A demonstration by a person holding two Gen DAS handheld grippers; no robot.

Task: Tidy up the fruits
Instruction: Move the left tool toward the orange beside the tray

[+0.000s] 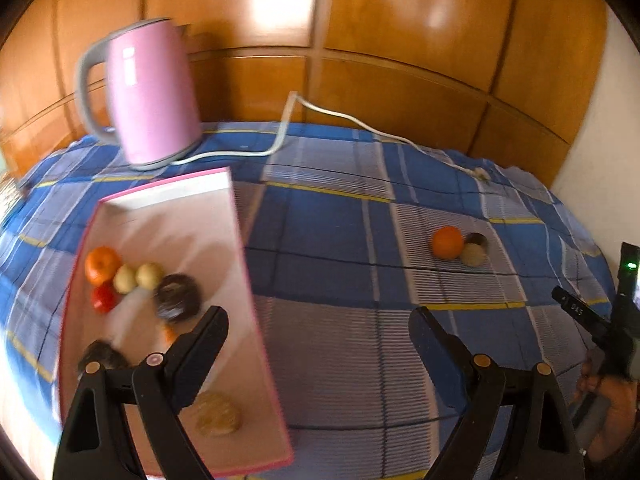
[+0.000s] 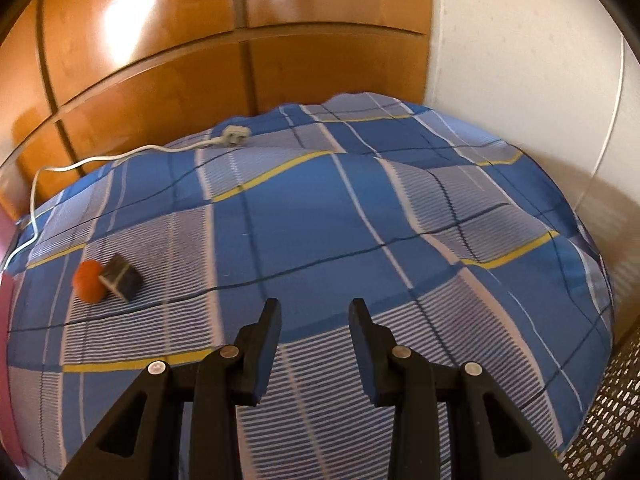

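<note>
A pink tray [image 1: 240,248] lies on the checked cloth at the left. It holds an orange [image 1: 102,265], a red fruit [image 1: 105,298], two pale yellow fruits [image 1: 138,277], a dark round piece [image 1: 177,295] and a tan piece [image 1: 218,414]. My left gripper [image 1: 320,320] is open and empty, its left finger over the tray's right part. Another orange [image 1: 447,242] lies on the cloth at the right, touching two dark and tan pieces [image 1: 474,249]. In the right wrist view this orange [image 2: 89,281] and a dark piece [image 2: 121,277] lie far left of my open, empty right gripper [image 2: 314,312].
A pink electric kettle [image 1: 150,92] stands at the back left, its white cord [image 1: 320,114] trailing right to a plug [image 2: 235,135]. Wooden panels close the back. A white wall stands at the right. The other hand-held gripper [image 1: 600,332] shows at the right edge.
</note>
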